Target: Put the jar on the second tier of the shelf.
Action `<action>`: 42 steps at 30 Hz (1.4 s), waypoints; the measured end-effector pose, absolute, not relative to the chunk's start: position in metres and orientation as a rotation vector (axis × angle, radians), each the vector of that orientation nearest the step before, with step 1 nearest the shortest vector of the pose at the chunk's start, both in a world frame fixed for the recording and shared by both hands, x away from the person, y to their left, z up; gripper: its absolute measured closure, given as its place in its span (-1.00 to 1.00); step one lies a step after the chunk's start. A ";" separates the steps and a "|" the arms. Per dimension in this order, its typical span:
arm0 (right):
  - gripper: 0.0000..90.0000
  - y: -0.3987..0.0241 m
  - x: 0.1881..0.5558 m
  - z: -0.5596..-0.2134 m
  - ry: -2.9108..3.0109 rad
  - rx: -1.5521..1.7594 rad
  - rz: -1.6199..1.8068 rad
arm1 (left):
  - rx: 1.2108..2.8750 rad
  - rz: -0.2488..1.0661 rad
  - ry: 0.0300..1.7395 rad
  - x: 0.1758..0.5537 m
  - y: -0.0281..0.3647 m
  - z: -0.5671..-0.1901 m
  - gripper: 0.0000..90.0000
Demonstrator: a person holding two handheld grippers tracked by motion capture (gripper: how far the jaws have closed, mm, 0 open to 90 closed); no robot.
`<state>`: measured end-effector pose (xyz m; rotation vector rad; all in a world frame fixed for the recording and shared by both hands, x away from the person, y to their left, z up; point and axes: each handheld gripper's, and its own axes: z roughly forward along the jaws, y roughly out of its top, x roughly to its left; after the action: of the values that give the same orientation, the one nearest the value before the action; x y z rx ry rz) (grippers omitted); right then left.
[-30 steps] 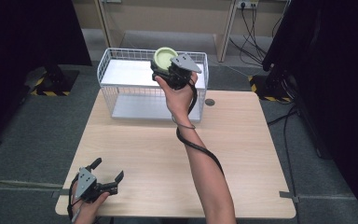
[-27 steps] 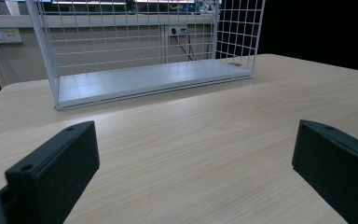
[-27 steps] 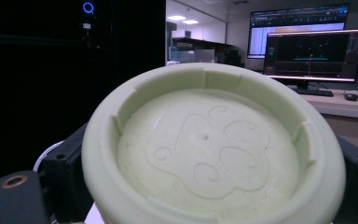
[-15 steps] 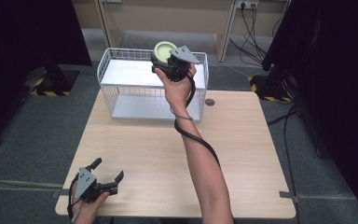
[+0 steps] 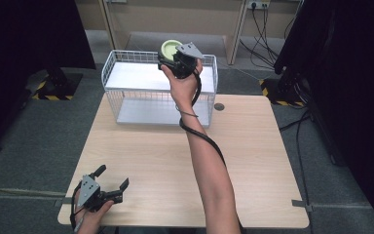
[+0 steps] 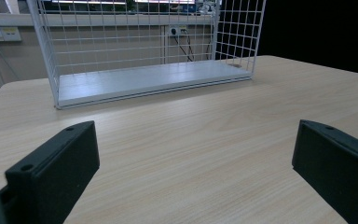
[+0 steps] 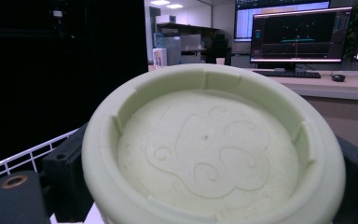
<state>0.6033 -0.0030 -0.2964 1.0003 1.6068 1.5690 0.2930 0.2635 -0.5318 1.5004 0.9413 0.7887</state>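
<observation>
A pale green round bowl is held up over the back rim of the white wire basket, and my right gripper is shut on it. In the right gripper view the bowl's underside faces the camera, with a raised pattern and a foot ring, and the black jaws press on its two sides. Down at the table's front left corner my left gripper stands open just above the wood. Its jaws stand wide apart in the left gripper view, with nothing between them and the basket ahead.
The light wood table is bare in front of the basket, which has a white floor. A small round grommet sits right of the basket. The right gripper's cable trails along the forearm. Dark curtains flank the table.
The right gripper has carried the green bowl a little farther back and up over the basket's rear rim. The left gripper has stayed put.
</observation>
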 end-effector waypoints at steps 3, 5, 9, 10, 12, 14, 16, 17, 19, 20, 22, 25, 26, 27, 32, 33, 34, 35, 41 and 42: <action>-0.74 -0.002 0.610 -0.296 1.615 1.012 1.551 | 1.497 0.788 0.941 0.293 0.263 -0.532 -1.00; -0.74 -0.002 0.614 -0.297 1.619 1.026 1.537 | 1.495 0.786 0.942 0.293 0.263 -0.532 -1.00; -0.74 -0.003 0.620 -0.300 1.617 1.052 1.523 | 1.499 0.788 0.939 0.293 0.263 -0.532 -1.00; -0.74 -0.004 0.621 -0.300 1.617 1.058 1.523 | 1.500 0.788 0.940 0.293 0.263 -0.532 -1.00; -0.74 -0.004 0.622 -0.301 1.621 1.062 1.513 | 1.506 0.790 0.938 0.293 0.263 -0.532 -1.00; -0.74 -0.004 0.624 -0.301 1.617 1.068 1.512 | 1.506 0.791 0.937 0.293 0.263 -0.532 -1.00; -0.74 -0.005 0.626 -0.302 1.615 1.079 1.511 | 1.501 0.788 0.939 0.293 0.263 -0.532 -1.00; -0.74 -0.005 0.627 -0.302 1.617 1.081 1.505 | 1.501 0.787 0.940 0.293 0.263 -0.532 -1.00; -0.74 -0.005 0.629 -0.302 1.620 1.088 1.495 | 1.502 0.787 0.940 0.293 0.263 -0.532 -1.00; -0.74 -0.005 0.629 -0.302 1.619 1.090 1.494 | 1.502 0.788 0.939 0.293 0.263 -0.532 -1.00; -0.74 -0.004 0.630 -0.303 1.620 1.097 1.494 | 1.501 0.786 0.939 0.293 0.263 -0.532 -1.00; -0.74 -0.002 0.631 -0.304 1.628 1.101 1.489 | 1.502 0.785 0.939 0.293 0.263 -0.532 -1.00; -0.74 -0.002 0.631 -0.305 1.630 1.103 1.487 | 1.502 0.785 0.939 0.293 0.263 -0.532 -1.00; -0.74 -0.001 0.631 -0.306 1.634 1.105 1.482 | 1.501 0.786 0.938 0.293 0.263 -0.532 -1.00; -0.74 0.004 0.633 -0.310 1.660 1.116 1.459 | 1.499 0.782 0.940 0.293 0.263 -0.532 -1.00; -0.74 0.005 0.633 -0.311 1.664 1.117 1.454 | 1.498 0.782 0.940 0.293 0.263 -0.532 -1.00; -0.74 0.006 0.633 -0.311 1.667 1.120 1.451 | 1.498 0.782 0.940 0.293 0.264 -0.532 -1.00; -0.74 0.006 0.633 -0.311 1.667 1.120 1.451 | 1.498 0.782 0.940 0.293 0.264 -0.532 -1.00; -0.74 0.009 0.635 -0.319 1.685 1.151 1.432 | 1.497 0.780 0.940 0.293 0.264 -0.532 -1.00; -0.74 0.009 0.635 -0.319 1.685 1.151 1.432 | 1.497 0.780 0.940 0.293 0.264 -0.532 -1.00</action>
<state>0.6351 0.0086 -0.3187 1.1511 1.6853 1.4318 0.2933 0.2636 -0.5319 1.4970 0.9403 0.7795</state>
